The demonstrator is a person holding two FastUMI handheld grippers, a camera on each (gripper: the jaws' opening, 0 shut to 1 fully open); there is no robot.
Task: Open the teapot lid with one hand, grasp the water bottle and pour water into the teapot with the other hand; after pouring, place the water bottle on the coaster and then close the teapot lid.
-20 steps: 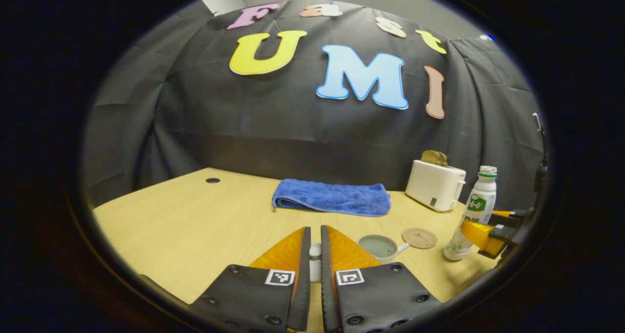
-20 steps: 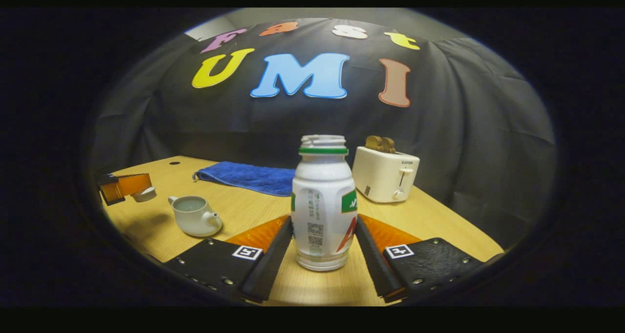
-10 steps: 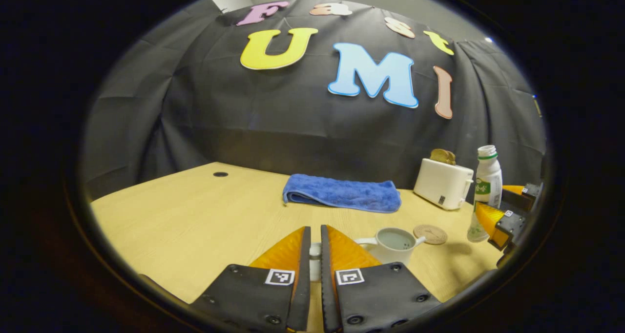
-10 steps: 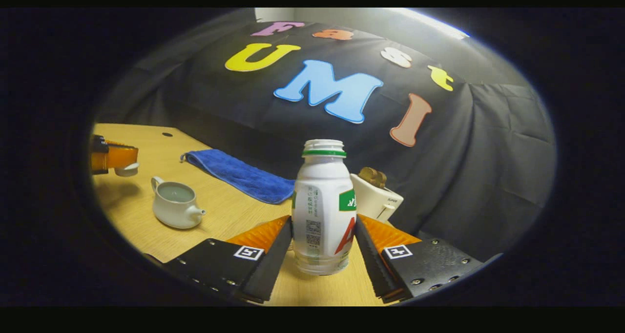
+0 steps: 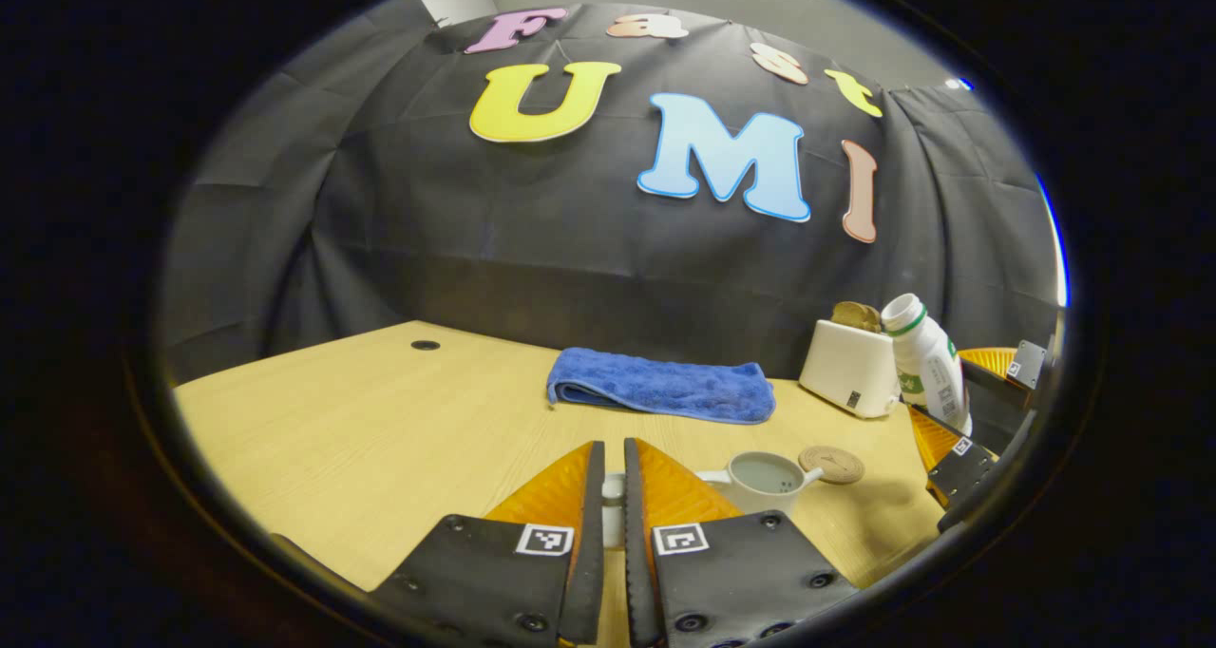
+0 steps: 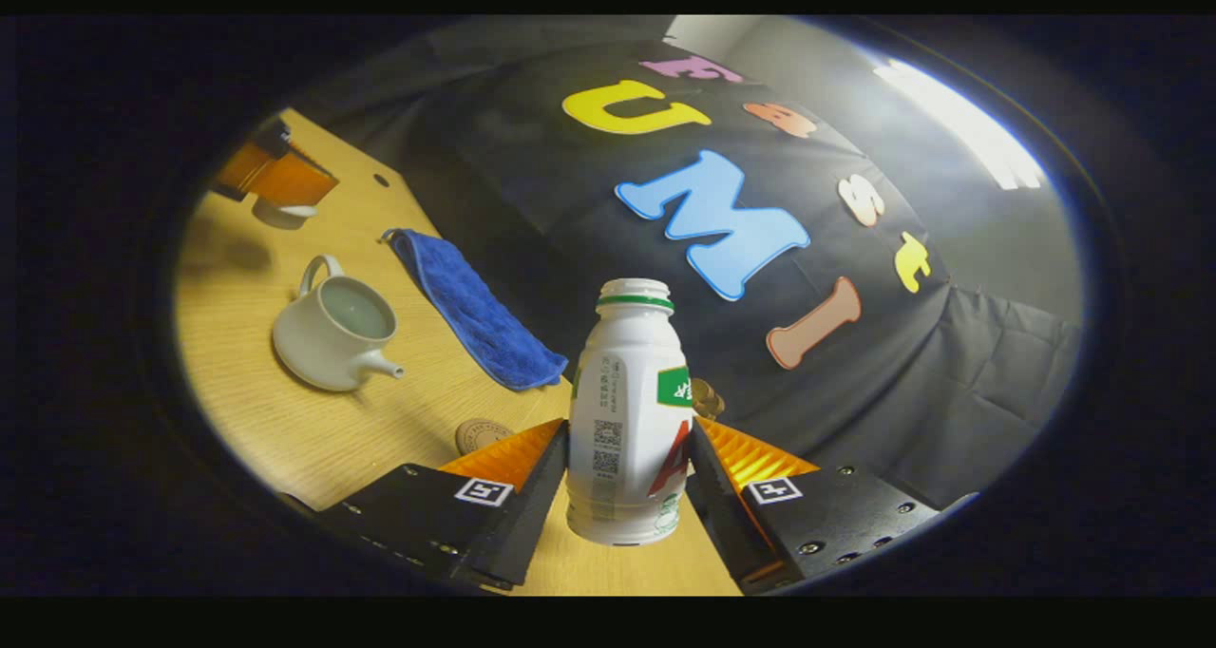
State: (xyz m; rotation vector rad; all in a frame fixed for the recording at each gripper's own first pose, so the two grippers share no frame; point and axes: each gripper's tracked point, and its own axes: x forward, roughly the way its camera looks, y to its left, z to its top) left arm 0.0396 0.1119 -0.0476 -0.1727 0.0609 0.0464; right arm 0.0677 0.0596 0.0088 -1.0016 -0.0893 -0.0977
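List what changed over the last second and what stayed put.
The right tool lifted the water bottle off the table and tipped it toward the teapot. Unchanged: the left tool holds the lid; teapot open, coaster bare.

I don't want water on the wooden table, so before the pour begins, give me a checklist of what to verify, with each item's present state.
1. Lid off the white ceramic teapot: ok, its mouth is open.
2. Small white teapot lid held clear: ok, the left gripper is shut on it, off to the side of the pot.
3. White plastic water bottle with green collar gripped: ok, the right gripper is shut on its body.
4. Bottle uncapped: ok, the neck is open.
5. Bottle mouth over the teapot: not ok, it is tilted but off to one side.
6. Round cork coaster free: ok, nothing on it.
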